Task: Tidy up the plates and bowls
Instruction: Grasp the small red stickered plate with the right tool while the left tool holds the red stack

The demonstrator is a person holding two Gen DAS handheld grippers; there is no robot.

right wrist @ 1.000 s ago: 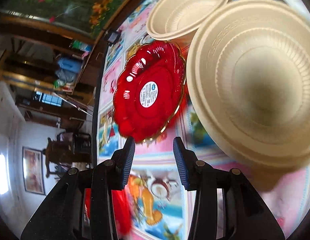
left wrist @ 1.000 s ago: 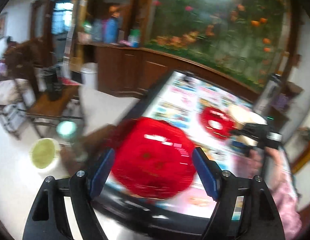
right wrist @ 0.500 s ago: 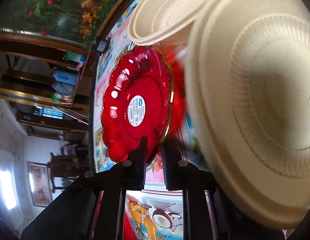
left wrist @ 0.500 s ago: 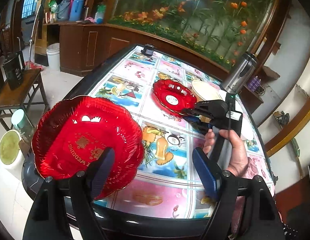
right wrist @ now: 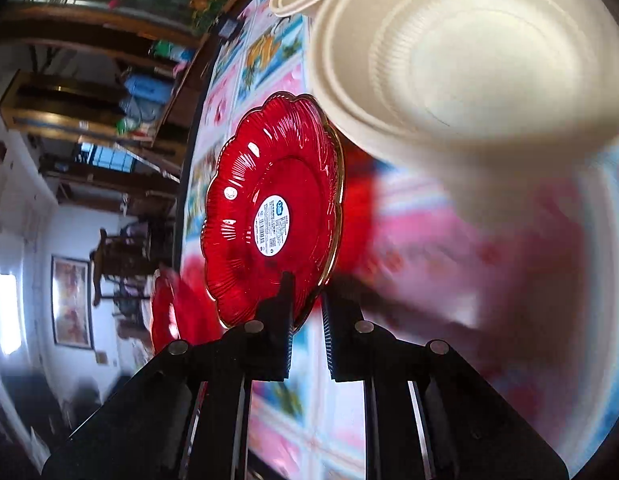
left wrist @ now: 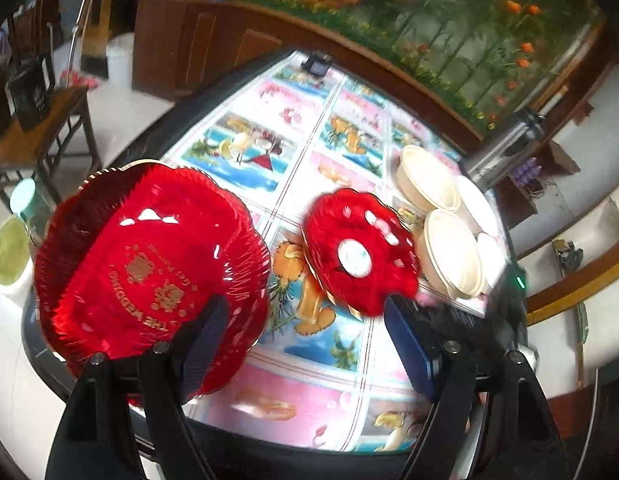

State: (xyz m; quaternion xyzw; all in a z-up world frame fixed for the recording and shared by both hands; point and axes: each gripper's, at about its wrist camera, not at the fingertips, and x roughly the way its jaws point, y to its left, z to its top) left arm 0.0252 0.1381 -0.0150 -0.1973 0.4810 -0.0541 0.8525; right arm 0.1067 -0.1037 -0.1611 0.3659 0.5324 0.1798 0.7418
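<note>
- The rim of a small red plate (right wrist: pixel 275 208) is clamped by the right gripper (right wrist: pixel 307 320); the plate is seen tilted on edge, its white label facing the camera.
- The left gripper (left wrist: pixel 305 332) is held with its jaws wide apart and nothing between them.
- A large red plate (left wrist: pixel 149 264) with gold lettering is seen at nine o'clock of the left gripper, on the table (left wrist: pixel 309 396) edge.
- Cream bowls (left wrist: pixel 449 252) are grouped at two o'clock of the small red plate in the left view.
</note>
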